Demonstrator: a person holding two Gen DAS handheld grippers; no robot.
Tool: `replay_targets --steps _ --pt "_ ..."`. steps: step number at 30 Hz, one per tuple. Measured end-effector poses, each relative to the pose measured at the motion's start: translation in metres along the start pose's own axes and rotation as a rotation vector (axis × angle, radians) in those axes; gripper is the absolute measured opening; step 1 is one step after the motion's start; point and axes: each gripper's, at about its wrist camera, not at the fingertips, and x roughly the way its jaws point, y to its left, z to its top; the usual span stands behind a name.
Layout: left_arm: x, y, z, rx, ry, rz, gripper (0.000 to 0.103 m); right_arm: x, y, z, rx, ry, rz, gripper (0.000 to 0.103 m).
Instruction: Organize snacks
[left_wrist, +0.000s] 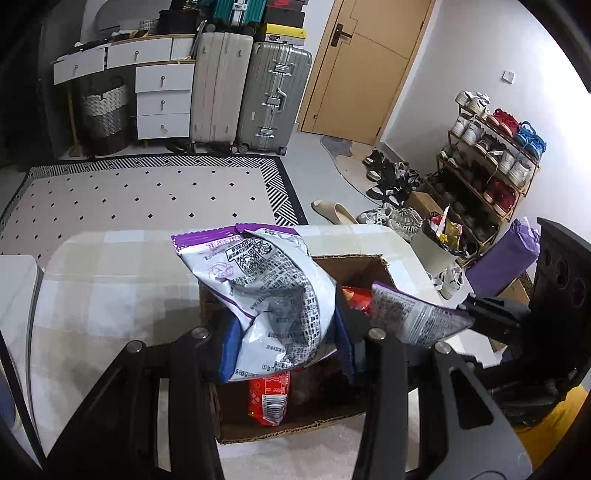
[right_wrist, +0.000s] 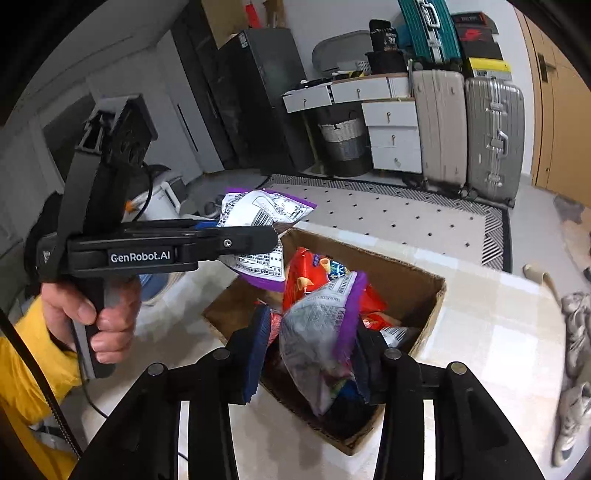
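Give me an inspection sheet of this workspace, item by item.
Surface: pale checked tablecloth over the table.
Job's things: open brown cardboard box holding red snack packets; two purple-and-silver snack bags held over it.
Clutter: nothing seen on the table besides the box.
Grippers: left gripper shut on one purple-and-silver bag; right gripper, jaws slack, left pad clear of the other bag.
Cables: black cable behind the left gripper.
Surroundings: dotted rug, grey suitcases, white drawer unit, shoe rack, wooden door.
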Motion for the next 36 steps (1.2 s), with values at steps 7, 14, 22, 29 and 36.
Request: replay_targets --steps 7,14,22,29,36 --pt "0.003 0.002 -0.012 -0.002 0.019 0.007 0.039 -0.023 0.001 0.005 0.008 -0.091 -0.039 0.042" --pt "0.017 0.001 -0.026 0.012 0.078 0.005 0.039 -0.054 -0.003 0.013 0.037 -0.202 -0.042 0.049" --pt "0.029 -0.005 -0.032 0.065 0.141 0.053 0.064 -0.061 0.0 0.018 0.044 -0.208 -0.028 0.05" --pt "0.001 -0.01 -0.026 0.1 0.106 0.099 0.066 -0.07 0.007 0.019 0.056 -0.23 -0.016 0.049" --pt "-0.053 -0.004 -0.032 0.068 -0.006 0.189 0.07 -0.108 0.025 0.017 0.09 -0.305 -0.022 0.065"
